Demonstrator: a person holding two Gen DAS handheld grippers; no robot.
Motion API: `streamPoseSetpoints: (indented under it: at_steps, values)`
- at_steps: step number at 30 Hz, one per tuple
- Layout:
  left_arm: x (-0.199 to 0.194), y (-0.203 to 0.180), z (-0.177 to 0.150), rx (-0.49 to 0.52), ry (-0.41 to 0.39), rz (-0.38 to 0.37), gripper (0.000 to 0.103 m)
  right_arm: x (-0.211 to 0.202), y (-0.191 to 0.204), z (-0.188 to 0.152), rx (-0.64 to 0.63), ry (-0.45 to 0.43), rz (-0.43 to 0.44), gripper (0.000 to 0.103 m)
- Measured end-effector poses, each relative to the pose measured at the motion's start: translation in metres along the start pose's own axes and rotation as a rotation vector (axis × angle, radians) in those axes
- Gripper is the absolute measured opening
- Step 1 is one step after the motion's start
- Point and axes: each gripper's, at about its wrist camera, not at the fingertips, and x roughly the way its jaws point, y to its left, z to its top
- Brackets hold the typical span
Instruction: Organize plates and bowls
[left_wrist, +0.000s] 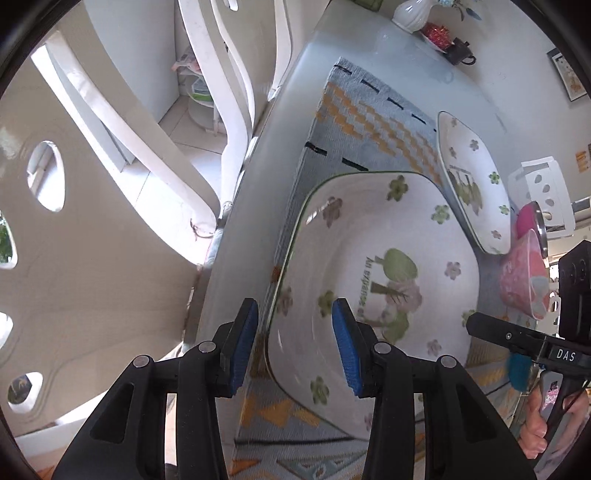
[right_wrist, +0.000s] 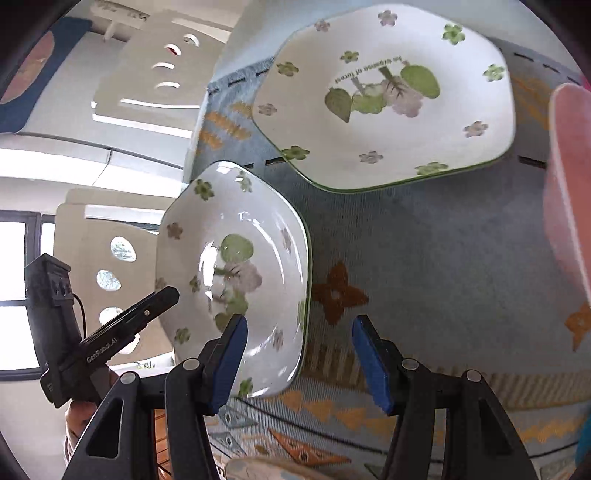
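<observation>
My left gripper (left_wrist: 295, 347) stands apart, straddling the near rim of the deep flowered bowl (left_wrist: 373, 266), one pad outside, one inside, neither pressing. My right gripper (right_wrist: 299, 362) hangs open over the woven mat (right_wrist: 424, 258), just beside that bowl. Beyond the bowl lies the flat flowered plate (right_wrist: 384, 96), well apart from both.

I see a patterned woven mat (left_wrist: 373, 122) spread over the pale counter (left_wrist: 258, 206). At the counter's far end stand a white vase (left_wrist: 408, 14) and something red (left_wrist: 437, 33). White chairs with oval cutouts (left_wrist: 74, 221) sit alongside.
</observation>
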Motion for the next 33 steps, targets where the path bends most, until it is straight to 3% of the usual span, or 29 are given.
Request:
streamPoseSetpoints:
  at_steps: [9,11,12,13,14,16,18,22,26,33]
  values:
    - [0.010,-0.003,0.004,0.023,0.000,0.007,0.036,0.019,-0.002,0.003,0.019,0.011,0.011,0.057]
    - [0.010,-0.006,0.003,0.035,-0.009,0.037,0.030,0.018,0.001,0.001,0.003,0.005,0.015,0.057]
    - [0.010,-0.009,0.002,0.056,-0.017,0.053,0.030,0.018,0.002,0.001,-0.001,0.004,0.011,0.048]
    - [0.009,-0.012,0.001,0.076,-0.025,0.066,0.030,0.021,0.005,0.002,-0.005,0.008,0.004,0.034]
    - [0.008,-0.015,0.000,0.097,-0.034,0.077,0.030,0.023,0.008,0.001,-0.012,0.015,0.017,0.031]
    - [0.007,-0.014,-0.001,0.105,-0.031,0.075,0.030,0.024,0.015,0.000,-0.050,0.000,-0.040,0.028]
    - [0.006,-0.011,-0.001,0.099,-0.022,0.065,0.030,0.025,0.024,-0.001,-0.106,-0.009,-0.089,0.028]
    - [0.003,-0.014,-0.003,0.123,-0.018,0.070,0.030,0.022,0.022,0.000,-0.103,-0.016,-0.065,0.026]
    - [0.001,-0.014,-0.007,0.114,-0.018,0.063,0.030,0.013,0.031,-0.003,-0.179,-0.047,-0.102,0.026]
    - [-0.005,-0.018,-0.018,0.123,-0.017,0.057,0.030,0.003,0.033,-0.017,-0.243,-0.076,-0.088,0.022]
